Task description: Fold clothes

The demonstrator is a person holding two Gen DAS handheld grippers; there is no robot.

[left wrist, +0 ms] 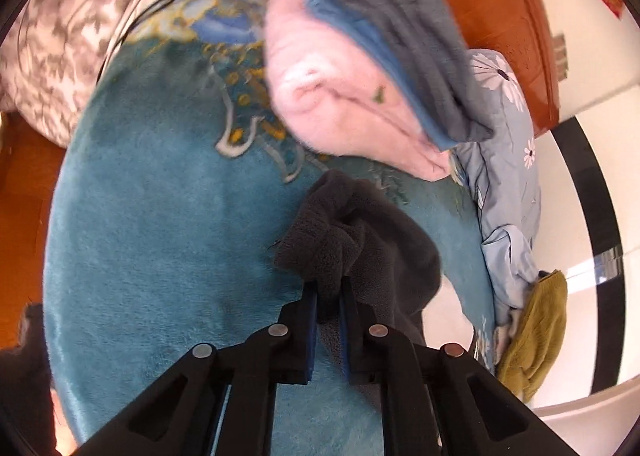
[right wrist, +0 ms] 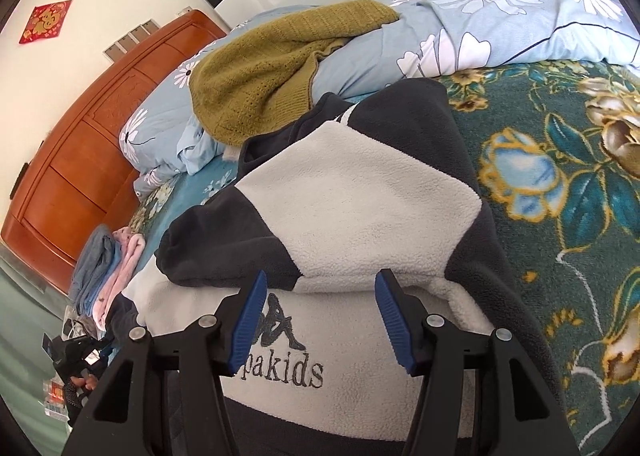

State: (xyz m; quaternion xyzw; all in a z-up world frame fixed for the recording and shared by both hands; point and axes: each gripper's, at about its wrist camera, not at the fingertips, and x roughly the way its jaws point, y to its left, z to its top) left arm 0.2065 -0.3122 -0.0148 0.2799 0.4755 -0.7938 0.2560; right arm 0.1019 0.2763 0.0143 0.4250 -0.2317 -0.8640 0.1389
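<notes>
A thick fleece jacket, panelled in dark grey and cream pile with an embroidered logo, lies bunched on the plush teal floral blanket covering the bed. The left gripper pinches a dark grey fold of it between narrow fingers. The right gripper hovers over the cream chest panel, fingers spread wide, holding nothing. Nearby sit a ribbed mustard knit sweater and folded pink and blue-grey garments.

Both wrist views look closely along their fingers, sharing the teal blanket.
</notes>
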